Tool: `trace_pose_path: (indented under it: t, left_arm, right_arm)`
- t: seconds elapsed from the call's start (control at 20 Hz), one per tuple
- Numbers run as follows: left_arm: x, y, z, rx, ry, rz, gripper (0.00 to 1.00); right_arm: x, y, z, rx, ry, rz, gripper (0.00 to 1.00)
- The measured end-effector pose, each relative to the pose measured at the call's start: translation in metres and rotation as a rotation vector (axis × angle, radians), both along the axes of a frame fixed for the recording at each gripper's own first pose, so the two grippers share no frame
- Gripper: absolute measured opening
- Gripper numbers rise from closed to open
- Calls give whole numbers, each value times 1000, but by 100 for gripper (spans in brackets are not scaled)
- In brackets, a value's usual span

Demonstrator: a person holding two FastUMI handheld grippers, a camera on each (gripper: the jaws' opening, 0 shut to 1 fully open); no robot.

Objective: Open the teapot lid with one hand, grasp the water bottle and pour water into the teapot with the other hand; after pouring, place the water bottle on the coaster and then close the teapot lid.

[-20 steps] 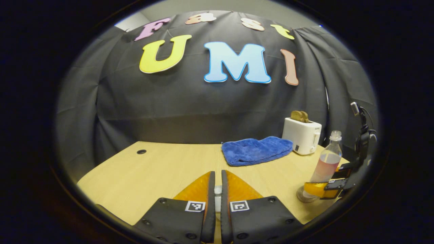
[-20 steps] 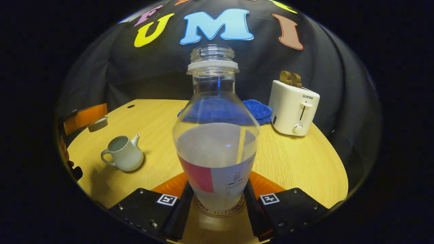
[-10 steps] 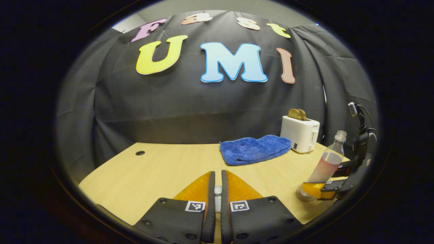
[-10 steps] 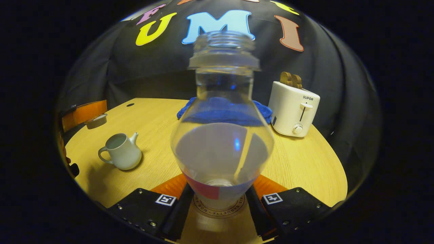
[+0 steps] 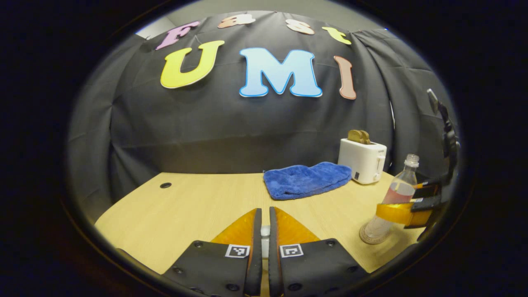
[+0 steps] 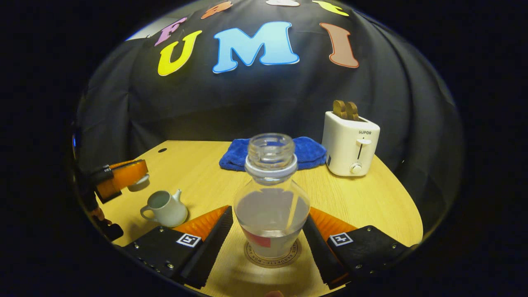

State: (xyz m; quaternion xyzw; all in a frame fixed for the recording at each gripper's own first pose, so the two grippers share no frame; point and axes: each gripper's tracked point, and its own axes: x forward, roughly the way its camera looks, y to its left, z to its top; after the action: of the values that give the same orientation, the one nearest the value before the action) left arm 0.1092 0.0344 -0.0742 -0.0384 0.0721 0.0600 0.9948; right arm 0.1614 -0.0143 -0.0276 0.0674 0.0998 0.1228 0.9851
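Right gripper view showed the water bottle [image 6: 271, 202] standing upright on the coaster [image 6: 272, 258], between the jaws of the right gripper [image 6: 268, 243], which stood spread with a gap on either side of the bottle's base, so they held nothing. The bottle was uncapped and roughly half full, so it was likely light but top-open and easy to tip; its clear plastic wall was probably smooth and would give under a hard squeeze, so the best hold, were it needed again, looked to be low on the labelled body, not the neck. Off to the left of those jaws and a little beyond them stood the teapot [image 6: 165, 208] on the worktop [image 6: 371, 202], its mouth open. The left gripper [image 6: 123, 177] hovered above and beyond the teapot with the teapot lid [image 6: 138, 182] pinched in it. In the left gripper view, the left gripper's [image 5: 264, 235] jaws were nearly closed on a small pale piece, likely the lid's knob. The lid was probably hard, glazed ceramic: light, slippery and chippable, best lowered squarely by its knob. Far to the right of those jaws stood the bottle with the right gripper about it. Beyond both lay a blue cloth [image 6: 272, 152] and a toaster [image 6: 350, 144].
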Motion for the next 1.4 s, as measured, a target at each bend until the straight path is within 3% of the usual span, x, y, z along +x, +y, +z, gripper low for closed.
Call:
trace_pose_path:
  t: [0.6,1.15,1.4]
  left_arm:
    - [7,-31,-33,40,34,-89,14]
    - [18,-33,-45,130,-14,-100,15]
    - [15,-33,-40,139,-19,-104,43]
  right_arm:
    - [-40,-35,110,18,-198,-108,97]
    - [-59,-42,115,-18,-197,-143,97]
    - [-62,-37,119,-22,-208,-132,97]
